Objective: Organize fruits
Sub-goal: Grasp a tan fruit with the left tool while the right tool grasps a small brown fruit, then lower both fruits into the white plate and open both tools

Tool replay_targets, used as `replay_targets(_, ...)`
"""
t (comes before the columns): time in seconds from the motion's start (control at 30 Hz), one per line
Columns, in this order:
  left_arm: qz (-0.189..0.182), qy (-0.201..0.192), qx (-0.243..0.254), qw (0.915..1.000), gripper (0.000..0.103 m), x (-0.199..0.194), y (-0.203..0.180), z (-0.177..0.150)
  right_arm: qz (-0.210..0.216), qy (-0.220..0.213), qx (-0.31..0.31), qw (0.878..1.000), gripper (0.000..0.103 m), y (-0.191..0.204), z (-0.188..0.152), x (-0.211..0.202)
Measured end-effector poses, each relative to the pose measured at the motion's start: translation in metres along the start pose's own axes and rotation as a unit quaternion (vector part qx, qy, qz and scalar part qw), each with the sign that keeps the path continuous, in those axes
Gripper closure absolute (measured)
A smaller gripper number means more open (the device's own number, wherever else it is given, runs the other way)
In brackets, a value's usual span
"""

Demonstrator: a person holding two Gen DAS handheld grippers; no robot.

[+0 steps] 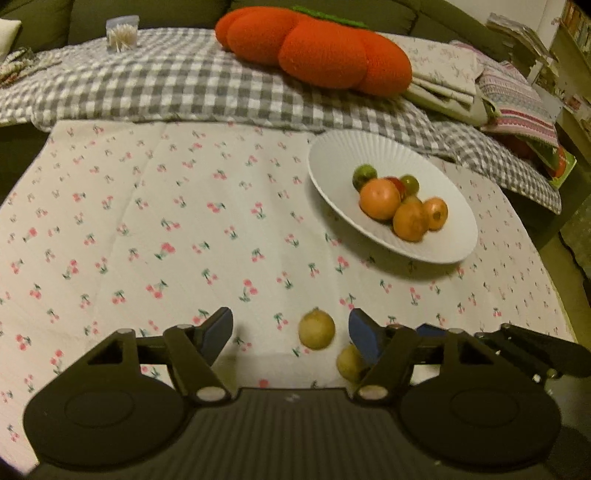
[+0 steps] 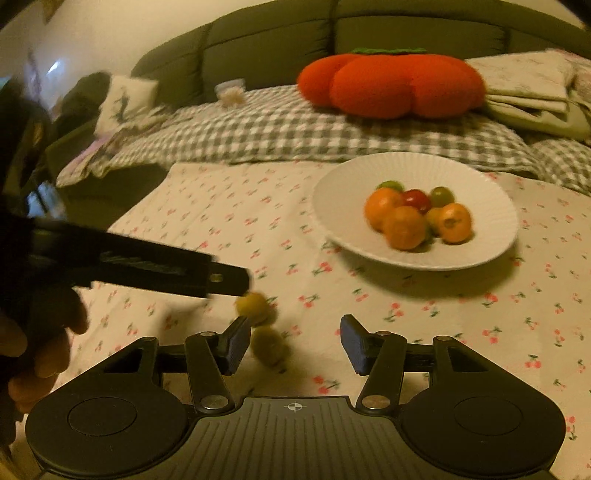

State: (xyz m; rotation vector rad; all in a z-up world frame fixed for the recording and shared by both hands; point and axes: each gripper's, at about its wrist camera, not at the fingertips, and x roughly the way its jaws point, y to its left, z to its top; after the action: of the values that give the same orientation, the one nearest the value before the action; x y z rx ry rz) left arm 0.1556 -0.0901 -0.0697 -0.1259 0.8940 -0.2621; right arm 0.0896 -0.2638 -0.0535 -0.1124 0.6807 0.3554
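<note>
A white ribbed plate (image 1: 332,158) (image 2: 491,192) on the cherry-print cloth holds several fruits: oranges (image 1: 380,199) (image 2: 404,227), green ones and a red one (image 2: 417,199). Two yellow-green fruits lie loose on the cloth. In the left wrist view one (image 1: 317,329) sits between the open fingers of my left gripper (image 1: 291,332), and the other (image 1: 350,363) is partly hidden behind its right finger. In the right wrist view both fruits (image 2: 253,304) (image 2: 269,347) lie just inside the left finger of my open right gripper (image 2: 291,341). The left gripper's body (image 2: 147,267) reaches in from the left.
A big orange pumpkin-shaped cushion (image 1: 314,48) (image 2: 391,83) lies on a grey checked blanket (image 1: 166,85) on the sofa behind the table. Folded cloths (image 1: 443,74) are piled at the back right. A small box of cotton swabs (image 1: 122,32) stands at the back left.
</note>
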Motion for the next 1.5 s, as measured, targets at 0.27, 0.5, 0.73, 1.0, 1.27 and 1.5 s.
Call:
replay_targets(0.27, -0.017, 0.004, -0.002, 0.9999, 0.046, 0.012, 0.0, -0.002, 0.004, 0.012, -0.025, 1.0, 0.05, 0.009, -0.007, 0.009)
replay_targets(0.5, -0.026, 0.016, 0.006, 0.9995, 0.066, 0.023, -0.004, -0.005, 0.007, 0.015, -0.032, 0.999, 0.057, 0.011, -0.007, 0.016)
replay_targets(0.73, -0.026, 0.007, 0.03, 0.9992, 0.08, 0.02, -0.008, -0.005, 0.009, 0.026, -0.058, 0.998, 0.081, 0.018, -0.009, 0.022)
replay_targets(1.0, -0.014, -0.006, 0.036, 0.9992, 0.08, 0.01, -0.008, -0.004, 0.009, 0.022, -0.056, 0.998, 0.081, 0.015, -0.008, 0.015)
replay_targets(1.27, 0.002, -0.017, 0.059, 0.9981, 0.08, 0.005, -0.019, -0.004, 0.002, 0.009, -0.058, 0.998, 0.081, 0.011, -0.004, 0.005)
replay_targets(1.5, 0.027, -0.041, 0.091, 0.9947, 0.08, -0.003, -0.03, 0.0, -0.006, -0.007, -0.052, 0.999, 0.081, 0.003, 0.002, -0.004)
